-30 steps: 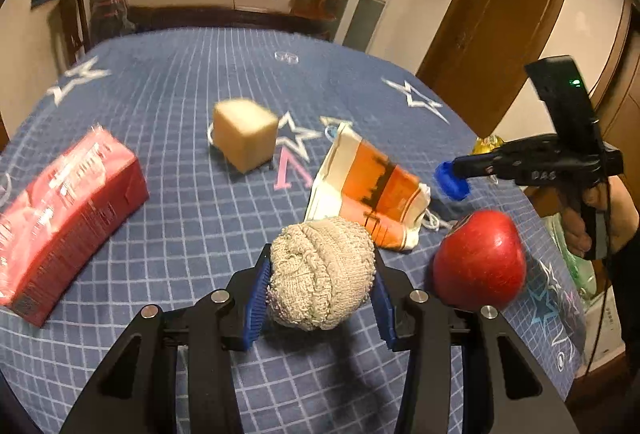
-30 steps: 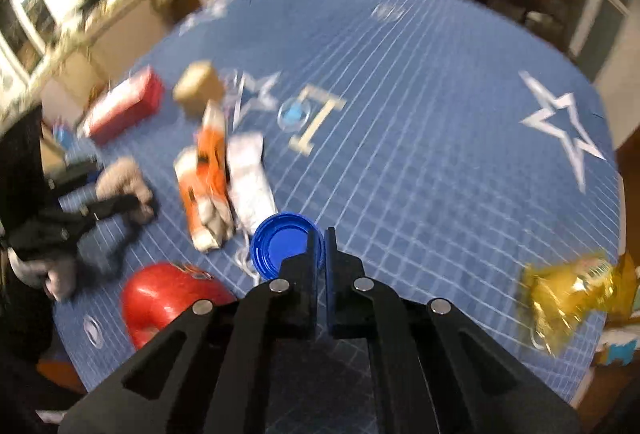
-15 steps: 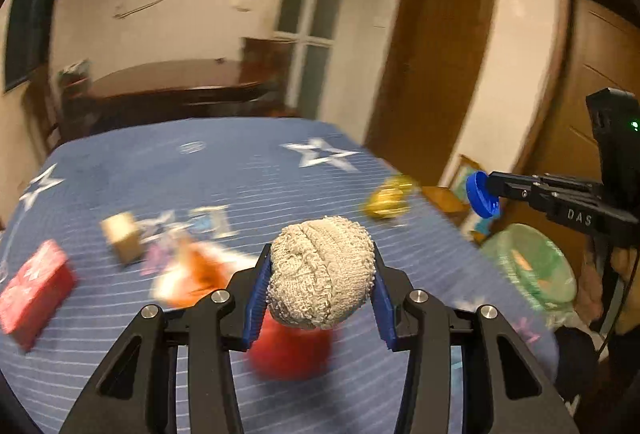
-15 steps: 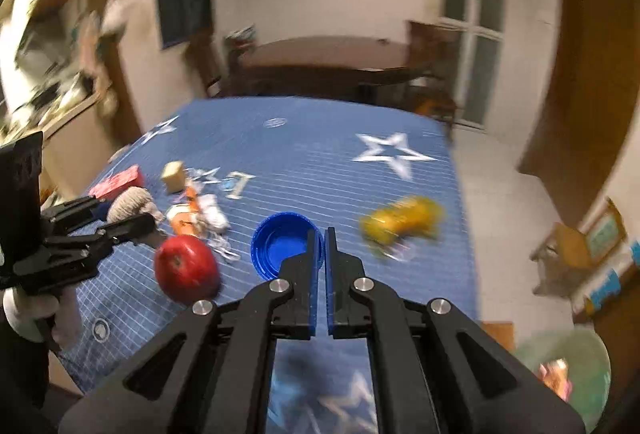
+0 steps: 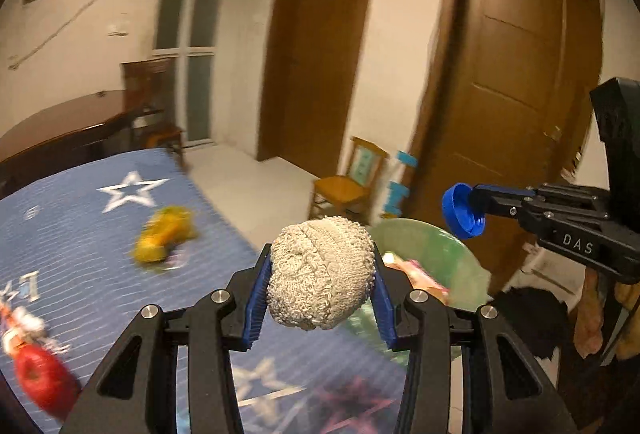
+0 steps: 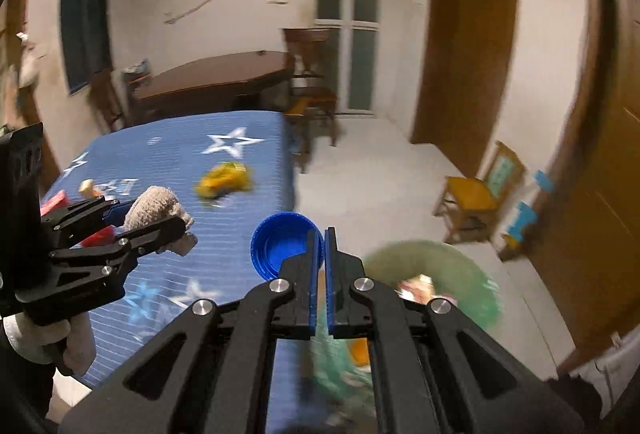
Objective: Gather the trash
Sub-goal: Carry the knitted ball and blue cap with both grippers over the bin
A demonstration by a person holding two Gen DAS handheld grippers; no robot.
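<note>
Fingers [image 5: 256, 298] of the left gripper [image 5: 318, 294], blue-padded, pinch a grey knitted bundle [image 5: 320, 272] from both sides; its underside hangs below the pads and its material cannot be settled, though the weave reads as cloth. In the right wrist view the same left gripper [image 6: 156, 222] appears at the left edge, the knitted bundle [image 6: 154, 205] half covered by the near finger, and the gloved hand [image 6: 48, 334] on its handle is cut off by the frame.

Tabletop [image 5: 80, 234]: blue gridded cloth with white stars, its near and left parts smeared by motion blur.

Green-lined trash bin [image 5: 436, 254]: stands on the floor past the tabletop's edge, beyond and to the right of the bundle; the left fingers and the bundle hide its near rim, and the pinkish contents are too blurred to identify. From the right wrist view the bin [image 6: 452, 266] lies just beyond the fingertips, its lower half hidden behind the gripper body.

Wooden chair [image 5: 348, 181]: against the wall beside the brown door, sharp only in outline.

Yellow wrapper [image 5: 164, 230]: lies on the tabletop, streaked; print unreadable.

Red apple [image 5: 44, 382]: at the lower left, partly cut by the lens edge.

Right gripper [image 6: 320, 246]: fingers pressed together on the rim of a blue bottle cap [image 6: 282, 250], held in the air with its open side toward the camera; the pinched part of the rim is hidden between the pads. In the left wrist view the cap [image 5: 462, 209] sits at the tip of the right gripper [image 5: 480, 207], above the bin's far side.
</note>
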